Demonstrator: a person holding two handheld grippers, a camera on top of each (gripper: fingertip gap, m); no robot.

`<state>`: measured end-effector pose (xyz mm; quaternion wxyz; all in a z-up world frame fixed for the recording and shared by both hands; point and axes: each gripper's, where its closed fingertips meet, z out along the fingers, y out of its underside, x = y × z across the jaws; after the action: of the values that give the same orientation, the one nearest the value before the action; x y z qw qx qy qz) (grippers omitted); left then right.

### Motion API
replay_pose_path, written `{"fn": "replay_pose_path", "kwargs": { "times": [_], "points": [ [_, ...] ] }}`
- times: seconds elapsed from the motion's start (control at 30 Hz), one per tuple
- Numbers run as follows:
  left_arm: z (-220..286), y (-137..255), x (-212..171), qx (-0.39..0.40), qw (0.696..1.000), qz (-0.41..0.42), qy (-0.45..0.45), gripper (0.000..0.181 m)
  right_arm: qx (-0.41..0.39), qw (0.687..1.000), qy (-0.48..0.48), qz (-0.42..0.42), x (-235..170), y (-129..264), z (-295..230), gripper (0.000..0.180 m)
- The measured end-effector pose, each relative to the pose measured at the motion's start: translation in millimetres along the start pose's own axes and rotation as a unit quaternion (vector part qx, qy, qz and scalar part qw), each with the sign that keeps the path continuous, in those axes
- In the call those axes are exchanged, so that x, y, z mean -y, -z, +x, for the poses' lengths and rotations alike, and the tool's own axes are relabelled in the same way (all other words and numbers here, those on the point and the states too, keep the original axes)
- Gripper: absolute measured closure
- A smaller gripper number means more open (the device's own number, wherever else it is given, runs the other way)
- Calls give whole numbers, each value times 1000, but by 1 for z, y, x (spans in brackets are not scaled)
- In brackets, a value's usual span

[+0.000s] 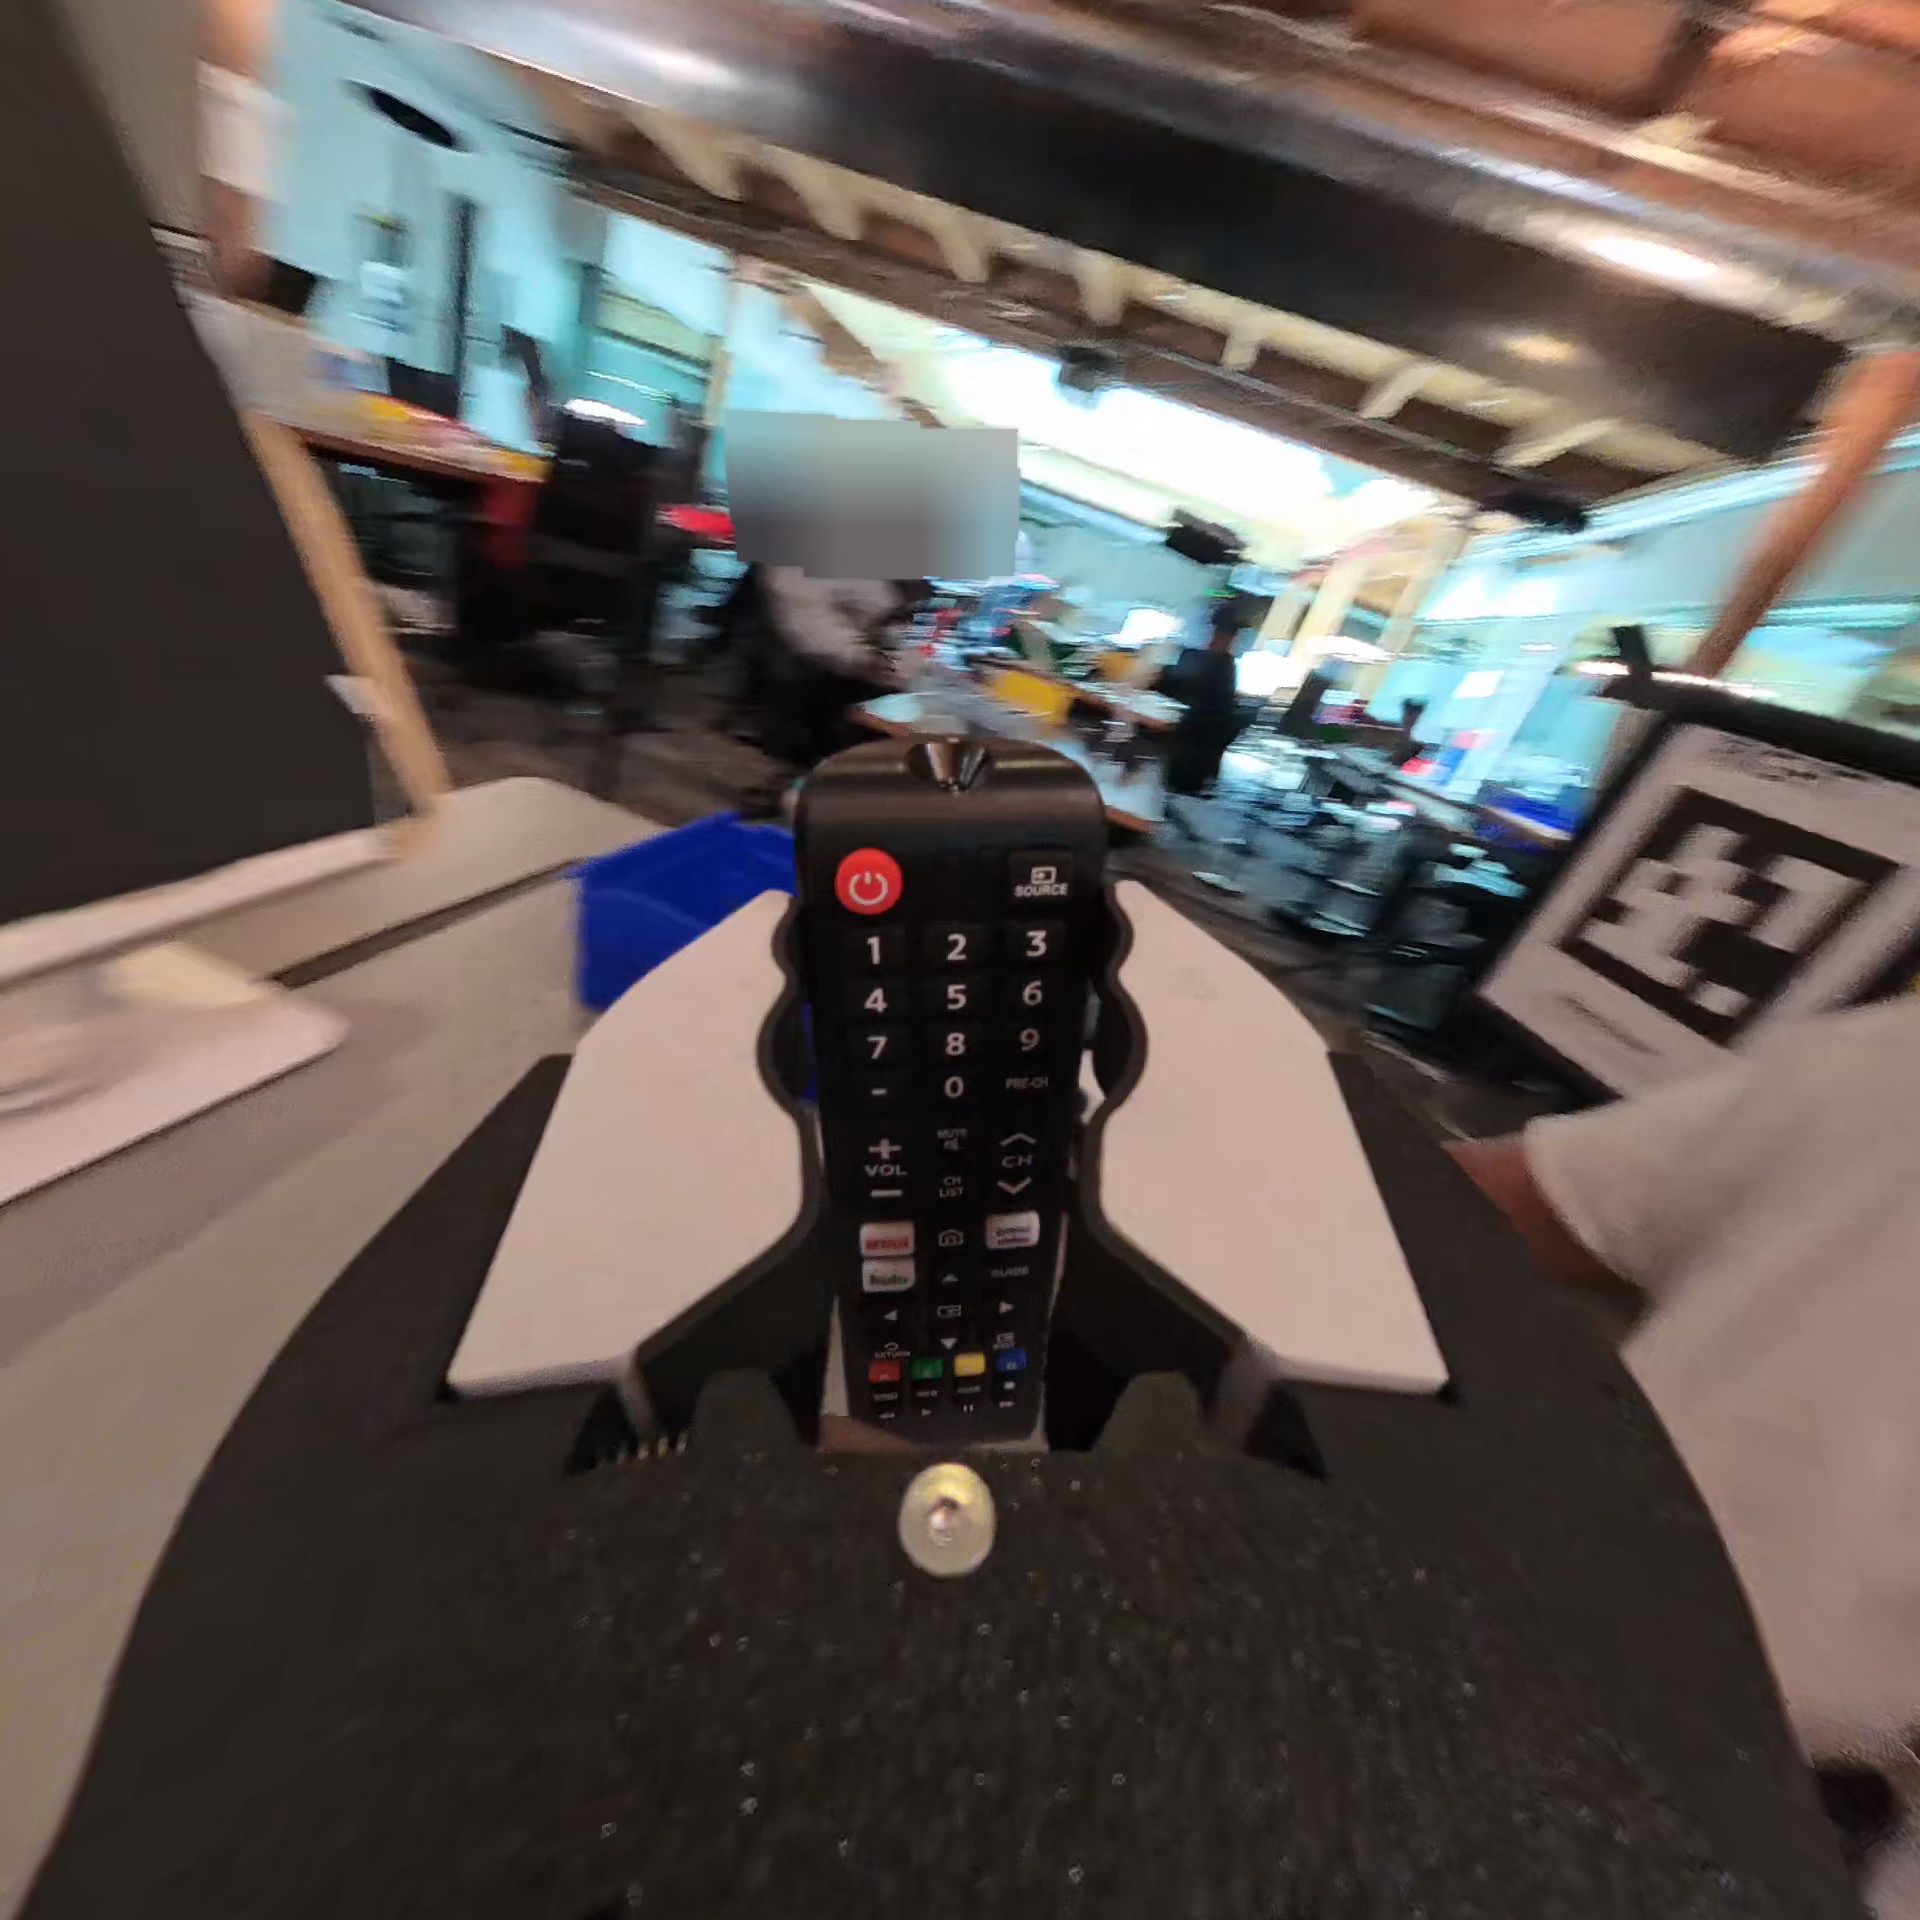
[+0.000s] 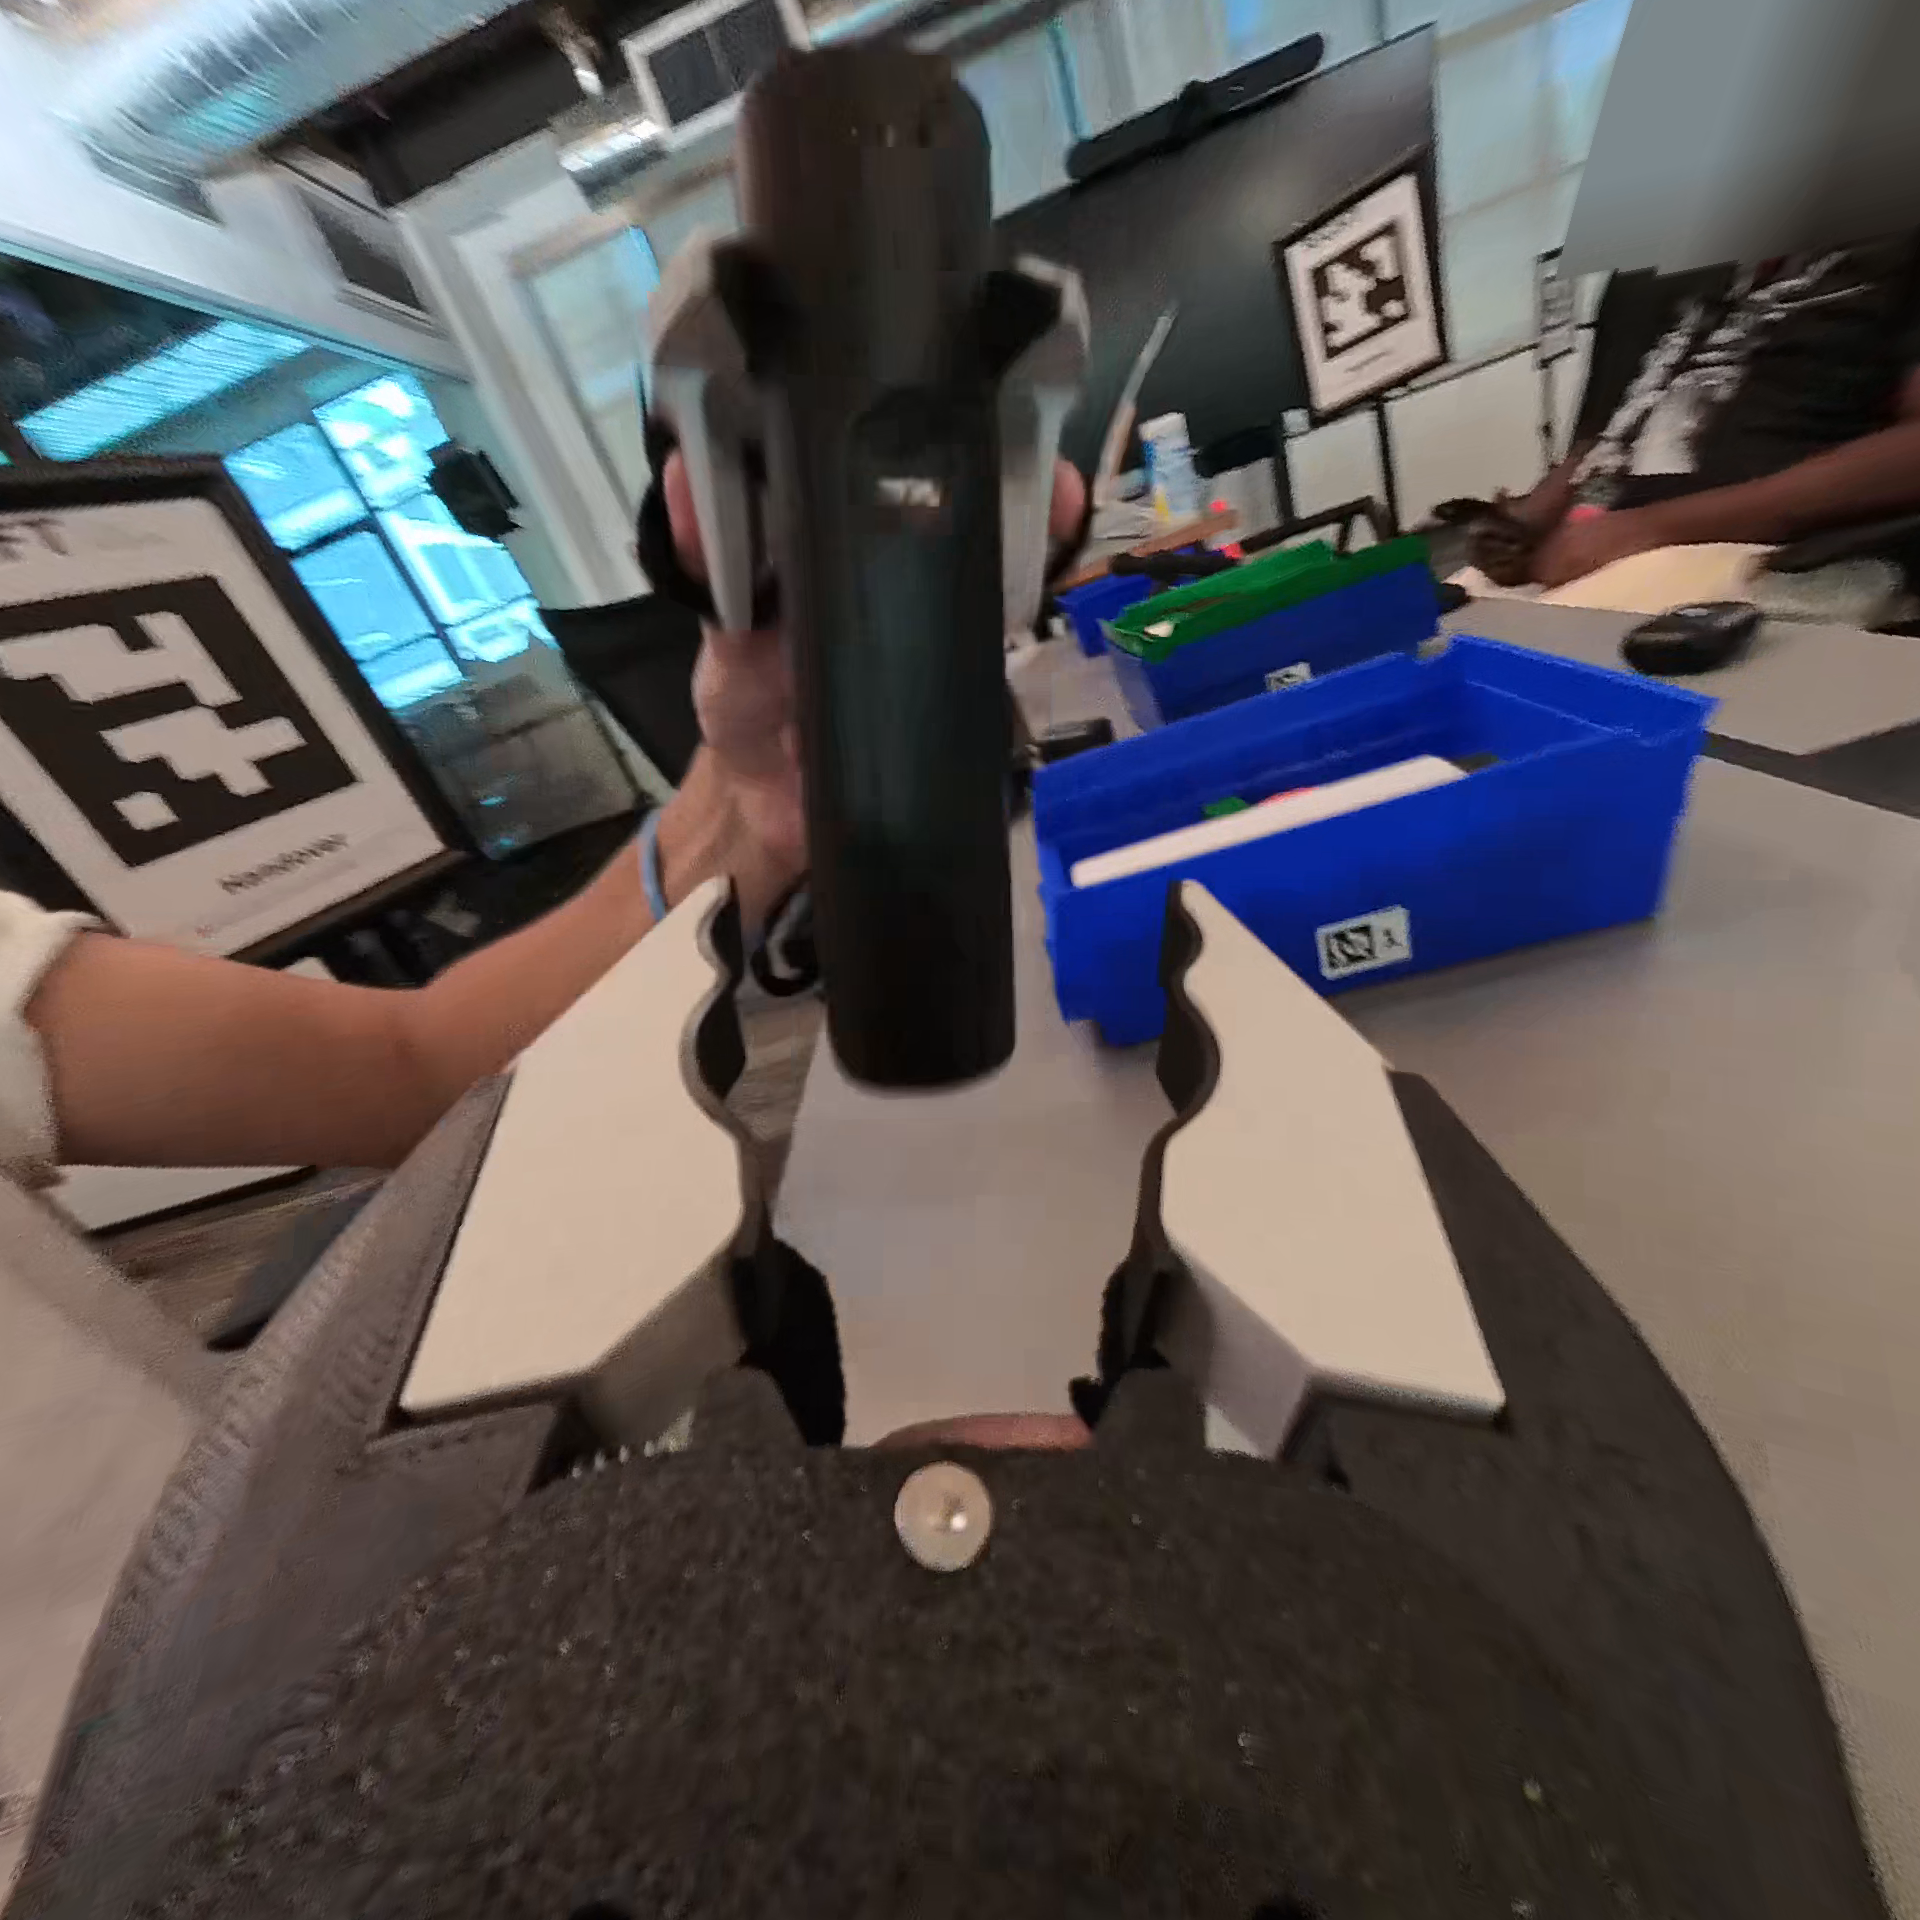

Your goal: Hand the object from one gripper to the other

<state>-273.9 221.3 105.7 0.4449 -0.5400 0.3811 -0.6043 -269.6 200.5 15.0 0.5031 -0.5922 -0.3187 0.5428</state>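
Left wrist view: a black remote control (image 1: 951,1101) stands lengthwise in the centre of the frame, button face toward the camera, its red power key near the top. The left gripper (image 1: 951,935) is clenched on it, one white finger (image 1: 665,1153) pressing each long edge across the number keys. The remote looks light, rigid and made of smooth plastic, so it is likely slippery; its narrow side edges seem the safest place to take hold, clear of the buttons. At centre left, a blue bin (image 1: 675,894) peeks out behind the fingers on a grey tabletop (image 1: 260,1226). The background is a blurred workshop with exposed ceiling beams; a black-and-white marker board (image 1: 1725,914) stands at centre right.

Right wrist view: the same remote (image 2: 909,748) hangs upright in the upper centre, plain back side showing, held higher up by the far gripper. Its lower end sits just above and between the tips of the right gripper (image 2: 951,914), whose fingers (image 2: 613,1174) are spread wide and touch nothing. The free lower end appears the natural spot for this gripper to close on. At centre right, a blue bin (image 2: 1455,873) holding a white item rests on the grey tabletop (image 2: 1683,1195), with more bins behind. A marker board (image 2: 177,717) leans at centre left; a forearm crosses the left side.
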Motion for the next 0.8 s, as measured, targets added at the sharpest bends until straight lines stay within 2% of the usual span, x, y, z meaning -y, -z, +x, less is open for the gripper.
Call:
{"fn": "replay_pose_path", "kwargs": {
  "times": [0.07, 0.17, 0.23, 0.3, 0.47, 0.57, 0.63, 0.7, 0.8],
  "points": [
    [15, -14, -15, -53, 998, -9, 10, 129, 30, 1000, -6, -1, 5, -6, -5, 99],
    [15, -26, -29, -66, 998, -18, 16, 129, 50, 999, -2, 0, 4, -11, -10, 99],
    [9, -30, -36, -57, 998, -27, 17, 128, 47, 999, -10, 9, 3, -13, -7, 103],
    [3, -32, -40, -48, 998, -34, 19, 129, 58, 998, -19, 8, 1, -12, -7, 131],
    [-5, -30, -54, -28, 997, -53, 43, 128, 51, 998, -27, -36, -13, -7, -1, 131],
    [-20, -19, -62, 42, 996, -73, 3, 125, 23, 998, -20, -60, -22, 1, 10, 132],
    [-32, -5, -75, 98, 988, -113, -38, 120, -15, 997, -3, -72, -23, 12, 24, 132],
    [-43, 11, -90, 151, 971, -164, -83, 119, -88, 989, 51, -108, -26, 27, 47, 132],
    [-53, 23, -100, 201, 956, -205, -61, 120, -234, 941, 181, -163, -19, 52, 83, 132]
  ]
}}
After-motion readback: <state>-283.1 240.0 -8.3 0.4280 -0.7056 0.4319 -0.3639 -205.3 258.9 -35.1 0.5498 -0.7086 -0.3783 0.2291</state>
